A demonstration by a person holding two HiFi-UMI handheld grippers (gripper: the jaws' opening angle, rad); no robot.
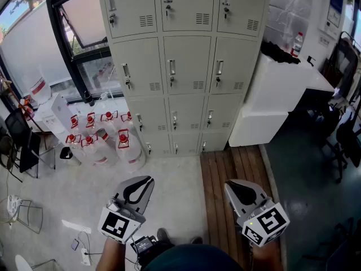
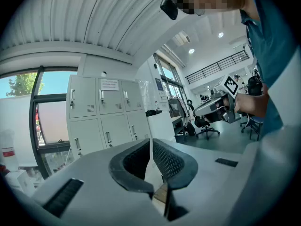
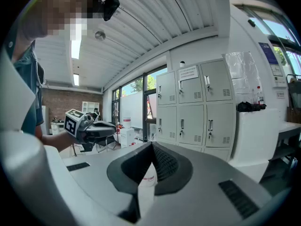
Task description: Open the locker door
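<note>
One bank of lockers (image 1: 186, 66) stands against the far wall, three columns wide. The head view shows four rows of it, so twelve locker doors (image 1: 187, 64), the top row cut by the picture's edge. All twelve are closed flush, and each has one upright handle.

There are two grippers, held low over the floor (image 1: 169, 185) and well apart from the lockers, both pointing toward them. The left gripper (image 1: 144, 184) has its jaws drawn almost together, with only a thin slit between them and nothing in it. The right gripper (image 1: 234, 186) has its jaws meeting at the tips and is also empty. It hangs over a strip of wooden planks (image 1: 234, 162) that runs to the foot of the lockers' right column.

On the floor at the lockers' lower left corner, under the window (image 1: 84, 33), clear jugs (image 1: 123, 145) with red caps stand crowded together. There are about seven, but they overlap too much for a sure count. To the right of the lockers a white tabletop (image 1: 282, 66) carries one bottle (image 1: 297, 43) near its back edge.
</note>
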